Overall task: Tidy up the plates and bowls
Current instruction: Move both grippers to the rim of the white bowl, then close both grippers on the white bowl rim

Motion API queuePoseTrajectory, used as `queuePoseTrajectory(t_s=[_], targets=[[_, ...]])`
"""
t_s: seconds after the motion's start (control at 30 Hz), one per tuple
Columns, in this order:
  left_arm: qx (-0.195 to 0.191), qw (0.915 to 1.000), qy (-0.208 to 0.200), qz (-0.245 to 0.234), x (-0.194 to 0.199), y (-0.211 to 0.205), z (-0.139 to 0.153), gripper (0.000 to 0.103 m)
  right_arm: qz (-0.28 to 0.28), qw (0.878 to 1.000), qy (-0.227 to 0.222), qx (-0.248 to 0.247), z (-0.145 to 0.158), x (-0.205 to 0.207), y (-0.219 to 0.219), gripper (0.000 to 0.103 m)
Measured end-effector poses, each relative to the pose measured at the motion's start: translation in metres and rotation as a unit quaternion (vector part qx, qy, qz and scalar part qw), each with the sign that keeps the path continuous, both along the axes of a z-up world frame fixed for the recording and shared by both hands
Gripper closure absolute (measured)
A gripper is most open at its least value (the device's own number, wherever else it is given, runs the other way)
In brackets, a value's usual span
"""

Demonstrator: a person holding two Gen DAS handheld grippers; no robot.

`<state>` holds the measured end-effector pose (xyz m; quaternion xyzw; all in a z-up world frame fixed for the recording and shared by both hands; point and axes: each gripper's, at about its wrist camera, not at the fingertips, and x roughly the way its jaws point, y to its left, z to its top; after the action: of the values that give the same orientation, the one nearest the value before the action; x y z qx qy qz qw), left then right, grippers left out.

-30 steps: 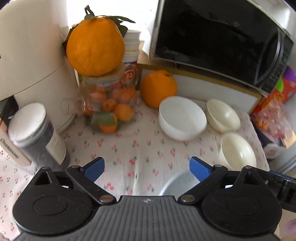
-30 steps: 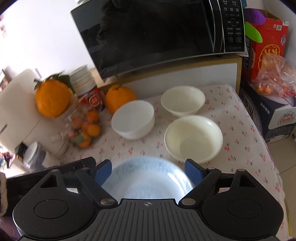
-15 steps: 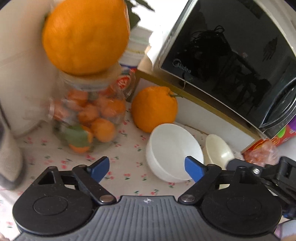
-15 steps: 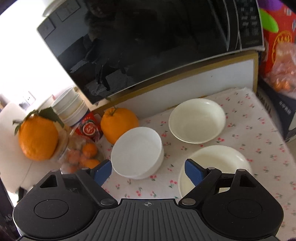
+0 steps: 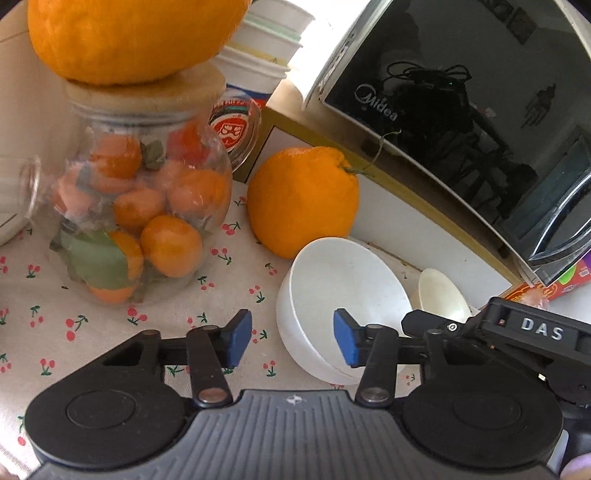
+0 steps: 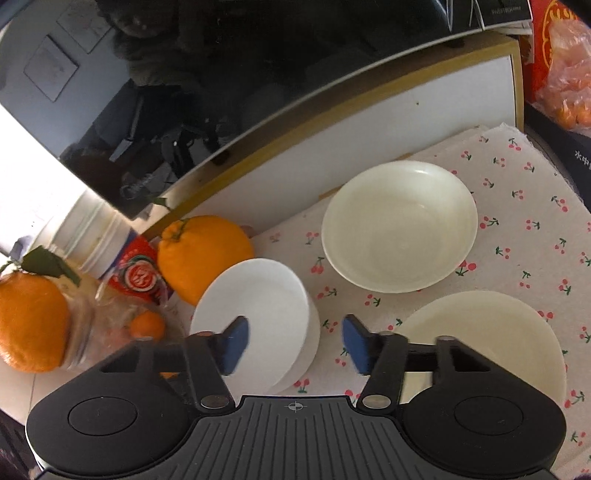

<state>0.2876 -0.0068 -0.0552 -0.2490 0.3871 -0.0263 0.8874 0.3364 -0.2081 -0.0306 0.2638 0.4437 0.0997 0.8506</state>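
Note:
A white bowl (image 5: pixel 347 295) stands on the cherry-print cloth (image 5: pixel 229 280). My left gripper (image 5: pixel 292 341) is open, its jaws either side of the bowl's near-left rim. In the right wrist view the same white bowl (image 6: pixel 258 310) has its right rim between the open jaws of my right gripper (image 6: pixel 295 343). A cream bowl (image 6: pixel 399 225) sits behind it on the right, and another cream bowl (image 6: pixel 487 339) lies under the right finger. The far cream bowl (image 5: pixel 441 295) shows in the left wrist view, partly hidden by the right gripper's body (image 5: pixel 517 332).
A glass jar of small oranges (image 5: pixel 140 221) with a big orange (image 5: pixel 129 33) on its lid stands left. A loose orange (image 5: pixel 303 199) lies behind the white bowl. A black microwave (image 5: pixel 461 103) on a white shelf (image 6: pixel 332 147) closes the back. Stacked tubs (image 5: pixel 266 55) stand behind the jar.
Both grippers have moved forward and down to the white bowl and their jaws have narrowed around its rim. The blue plate seen earlier under the right gripper is out of view.

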Motion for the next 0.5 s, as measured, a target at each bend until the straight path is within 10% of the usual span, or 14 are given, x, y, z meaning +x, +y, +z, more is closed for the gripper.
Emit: queuePoseTrajectory(t_s=[0.23, 0.5], targets=[[-0.007, 0.9999, 0.011, 0.001, 0.002, 0.001, -0.007, 0.075, -0.004, 1.0, 0.006, -0.001, -0.016, 0.006, 0.006, 0.086], [0.007, 0.9999, 0.013, -0.006, 0.0, -0.004, -0.004, 0.086, -0.006, 1.0, 0.009, -0.003, -0.021, 0.006, 0.009, 0.091]])
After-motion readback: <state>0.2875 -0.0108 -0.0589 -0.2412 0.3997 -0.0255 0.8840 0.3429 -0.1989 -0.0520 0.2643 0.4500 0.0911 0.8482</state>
